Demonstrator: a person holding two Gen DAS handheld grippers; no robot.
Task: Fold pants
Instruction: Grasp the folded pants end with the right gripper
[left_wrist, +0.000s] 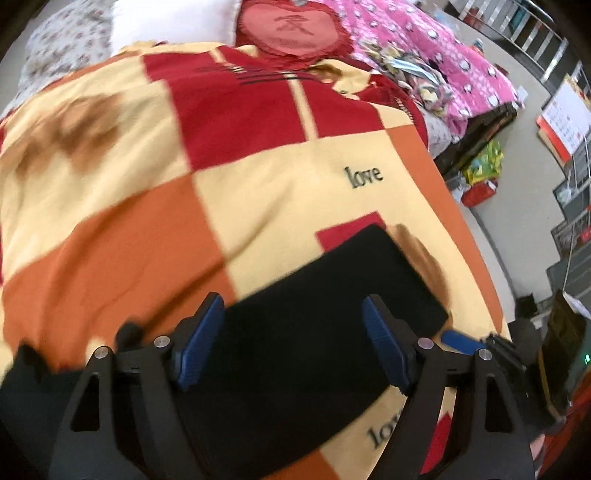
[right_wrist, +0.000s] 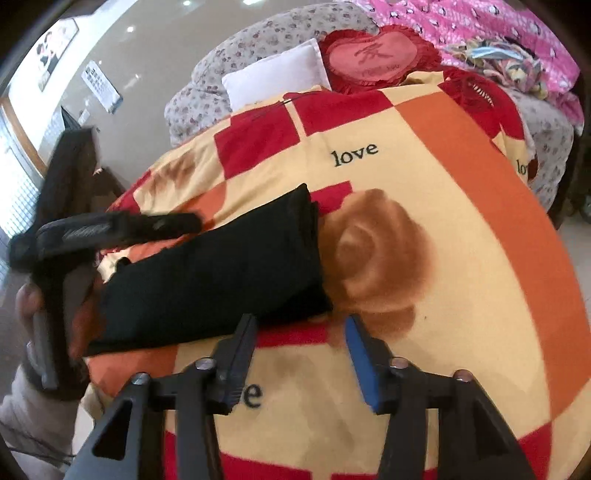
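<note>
Black fabric is seen in both views: the pants (left_wrist: 295, 332) are folded into a compact oblong bundle and are laid on a bed covered by a checked blanket (left_wrist: 258, 184) in red, orange and cream, printed with the word "love".

In the left wrist view, the pants occupy the lower centre of the frame, running from lower left to centre right. The left claw (left_wrist: 293, 339) is positioned above them with its jaws spread wide. No fabric is gripped; the blue pads (left_wrist: 384, 347) are seen apart from each other with the black cloth visible in the gap behind them. Whether the pads rest on the cloth cannot be told. Motion blur is present across this view.

In the right wrist view, the pants (right_wrist: 214, 273) lie at centre left, with 1 folded end beside a brown rose print (right_wrist: 376, 266) on the blanket. The right claw (right_wrist: 301, 360) is shown at the lower centre, jaws partly open, with only blanket between them. Its left finger is just beside the near edge of the bundle; nothing is held.

At the left of this view, the left claw's body (right_wrist: 110, 229) is seen over the far end of the pants, carried by a hand (right_wrist: 33, 302).

At the top of both frames, a red heart-shaped cushion (left_wrist: 295, 29), a white pillow (right_wrist: 273, 74) and a pink quilt (left_wrist: 424, 44) are seen.
</note>
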